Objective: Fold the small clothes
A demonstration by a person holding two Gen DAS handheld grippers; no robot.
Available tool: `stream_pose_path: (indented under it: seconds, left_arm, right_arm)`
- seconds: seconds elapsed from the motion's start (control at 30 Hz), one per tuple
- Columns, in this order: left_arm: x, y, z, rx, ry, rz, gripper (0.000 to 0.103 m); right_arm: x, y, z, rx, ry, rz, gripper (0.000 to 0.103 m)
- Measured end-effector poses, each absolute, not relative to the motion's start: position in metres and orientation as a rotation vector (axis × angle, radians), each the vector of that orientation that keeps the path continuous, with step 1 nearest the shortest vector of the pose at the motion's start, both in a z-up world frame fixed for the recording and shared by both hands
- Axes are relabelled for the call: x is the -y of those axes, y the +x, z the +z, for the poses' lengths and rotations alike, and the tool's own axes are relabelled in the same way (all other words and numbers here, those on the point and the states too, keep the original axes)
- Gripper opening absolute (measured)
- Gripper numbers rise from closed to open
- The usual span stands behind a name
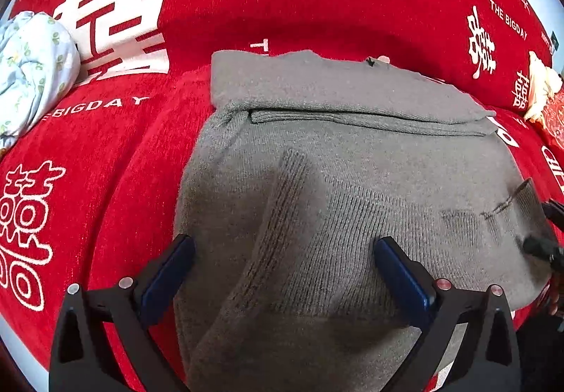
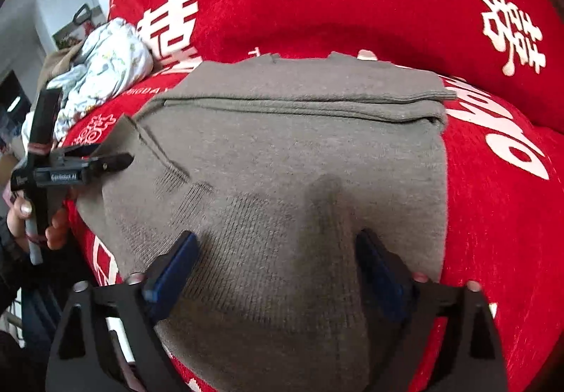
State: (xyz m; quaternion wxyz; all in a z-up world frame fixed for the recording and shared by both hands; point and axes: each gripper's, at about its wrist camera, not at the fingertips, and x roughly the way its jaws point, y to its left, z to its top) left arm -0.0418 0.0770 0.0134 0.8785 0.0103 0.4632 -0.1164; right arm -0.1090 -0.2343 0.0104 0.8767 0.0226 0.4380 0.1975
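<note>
A grey knitted sweater (image 1: 352,152) (image 2: 299,145) lies folded on the red sofa cover, with a doubled fold line running across its far part. My left gripper (image 1: 283,244) is open just above the sweater's near left portion. A raised ridge of ribbed knit stands loose between its blue pads (image 1: 169,272), which do not press on it. My right gripper (image 2: 278,237) is open over the near right portion, with a soft hump of knit between its fingers. The left gripper (image 2: 112,161) also shows from the side at the sweater's left corner.
The red sofa cover (image 1: 105,145) (image 2: 493,216) has white characters and a back cushion behind the sweater. A crumpled light blue floral garment (image 1: 31,64) (image 2: 105,64) lies at far left. A cream object (image 1: 539,85) sits at far right. A person's hand (image 2: 21,216) holds the left tool.
</note>
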Motion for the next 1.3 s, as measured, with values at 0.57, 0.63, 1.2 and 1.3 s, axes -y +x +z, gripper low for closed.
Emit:
stream_pose_path:
  seconds: [0.57,0.63,1.2,1.3]
  left_arm:
    - [-0.088,-0.049,0.047,-0.929,-0.112,-0.337,0.007]
    - [-0.09,-0.052,0.052,-0.899,-0.13,-0.342,0.007]
    - [-0.085,-0.033,0.108,-0.755,-0.218,-0.325,0.007]
    - [-0.083,-0.024,0.112,-0.75,-0.22,-0.317,0.007]
  right_arm:
    - [0.258,-0.12,0.042,-0.852,0.164,0.356,0.007]
    - [0.267,-0.123,0.055,-0.794,0.222,0.363,0.007]
    - [0.278,-0.101,0.107,-0.611,0.215,0.248,0.007]
    - [0.279,-0.094,0.111,-0.602,0.217,0.242,0.007]
